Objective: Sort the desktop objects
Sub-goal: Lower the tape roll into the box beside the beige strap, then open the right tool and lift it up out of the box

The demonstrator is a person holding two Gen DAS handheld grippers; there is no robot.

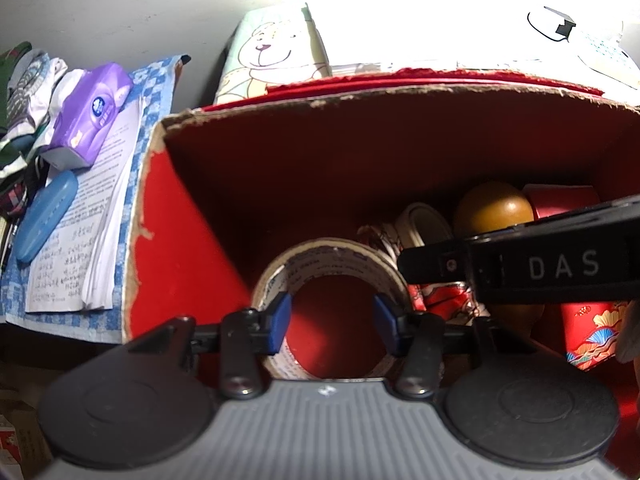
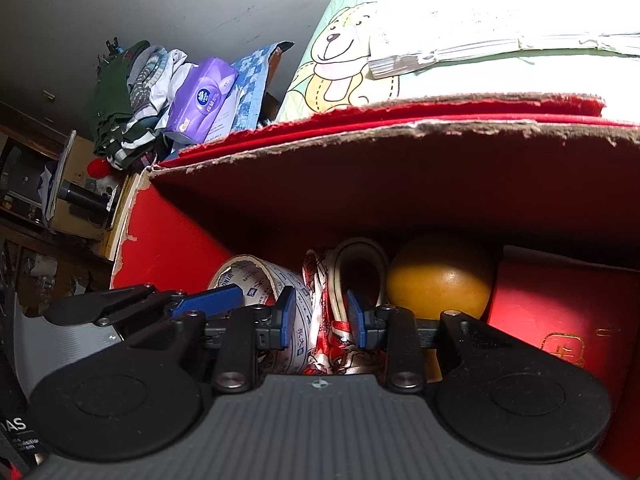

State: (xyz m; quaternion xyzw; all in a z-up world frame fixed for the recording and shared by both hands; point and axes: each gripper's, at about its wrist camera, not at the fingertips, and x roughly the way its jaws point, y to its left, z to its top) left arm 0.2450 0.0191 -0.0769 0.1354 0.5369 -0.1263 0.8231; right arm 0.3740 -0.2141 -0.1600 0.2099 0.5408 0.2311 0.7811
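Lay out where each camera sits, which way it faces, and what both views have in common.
Left wrist: rides the left gripper, facing down into the red box at the printed tape roll; its own blue fingers straddle the roll.
Right wrist: rides the right gripper, facing into the same box toward a patterned roll; the other gripper's fingers show left.
Shared: box, tape roll, orange ball, purple tissue pack.

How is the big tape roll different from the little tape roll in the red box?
The big tape roll has blue print on its pale band; the little tape roll looks plain cream. The big one sits nearer, with the left gripper fingers open around it; the little one lies farther back beside the orange ball, untouched. Both are hollow rings inside the red box.
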